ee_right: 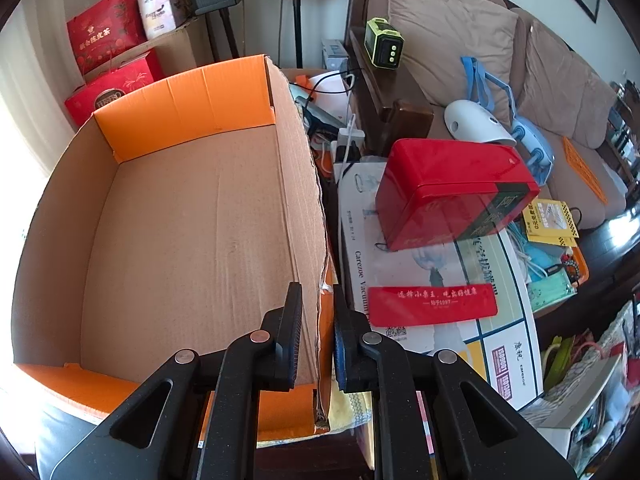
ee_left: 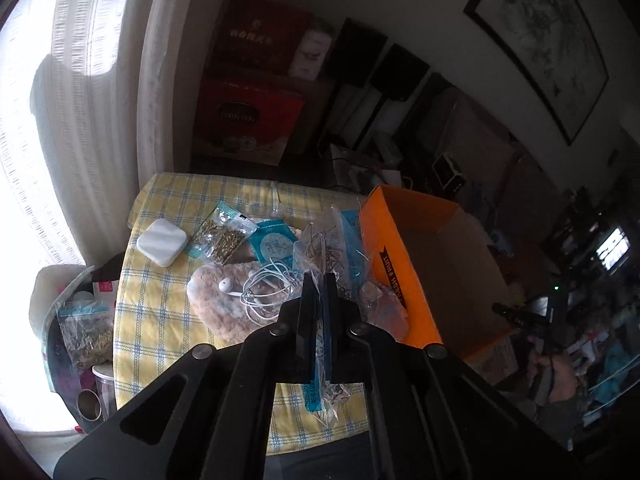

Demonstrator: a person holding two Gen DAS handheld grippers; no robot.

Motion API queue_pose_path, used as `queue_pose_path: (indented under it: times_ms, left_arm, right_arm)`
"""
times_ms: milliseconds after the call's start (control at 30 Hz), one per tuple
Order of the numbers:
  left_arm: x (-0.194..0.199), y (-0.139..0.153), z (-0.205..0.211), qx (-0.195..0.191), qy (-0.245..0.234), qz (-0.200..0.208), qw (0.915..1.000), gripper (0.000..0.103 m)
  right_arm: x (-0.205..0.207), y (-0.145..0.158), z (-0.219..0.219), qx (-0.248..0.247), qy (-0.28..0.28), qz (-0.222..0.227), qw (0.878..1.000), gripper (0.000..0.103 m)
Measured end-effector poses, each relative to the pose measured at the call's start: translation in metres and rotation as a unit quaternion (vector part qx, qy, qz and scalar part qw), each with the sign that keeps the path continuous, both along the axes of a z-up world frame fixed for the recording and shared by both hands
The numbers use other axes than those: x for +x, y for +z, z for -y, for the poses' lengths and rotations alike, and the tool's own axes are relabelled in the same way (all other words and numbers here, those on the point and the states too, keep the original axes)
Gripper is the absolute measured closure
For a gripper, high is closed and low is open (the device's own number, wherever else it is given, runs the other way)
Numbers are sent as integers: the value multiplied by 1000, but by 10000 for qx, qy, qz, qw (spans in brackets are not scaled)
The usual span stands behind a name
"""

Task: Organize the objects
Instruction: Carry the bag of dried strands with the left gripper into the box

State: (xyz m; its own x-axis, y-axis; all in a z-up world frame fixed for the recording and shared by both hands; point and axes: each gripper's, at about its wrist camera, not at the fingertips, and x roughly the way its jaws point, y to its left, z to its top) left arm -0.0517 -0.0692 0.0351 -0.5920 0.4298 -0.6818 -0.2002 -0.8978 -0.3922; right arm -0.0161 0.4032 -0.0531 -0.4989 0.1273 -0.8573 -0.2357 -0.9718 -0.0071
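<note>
Now the left gripper point(ee_left: 319, 280) clamps a clear plastic zip bag of dried twigs point(ee_left: 328, 252) above the checked tablecloth point(ee_left: 160, 320); the right gripper point(ee_right: 318, 300) pinches the orange cardboard box's wall point(ee_right: 320, 240). Next, likely carry the bag over and drop it in.

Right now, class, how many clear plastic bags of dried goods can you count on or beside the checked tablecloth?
3. One bag is pinched in the left gripper; a second bag lies beside the white case; a third bag sits off the table's left edge. Others may be hidden.
</note>
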Motion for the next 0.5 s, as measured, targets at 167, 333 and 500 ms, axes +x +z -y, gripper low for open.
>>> queue_pose_path:
  times_ms: [167,333,500]
  left_arm:
    - [-13,0,-46,141,-301,-10,9994,101]
    - [-19,-6,-94,197,-663,32,9976,101]
    - [-23,-7,-136,336,-967,63,9947,101]
  right_arm:
    - [1,0,0,-3,7,-8,10000,91]
    - [1,2,1,-12,16,-14,10000,92]
    - [6,4,0,-51,23,-23,10000,92]
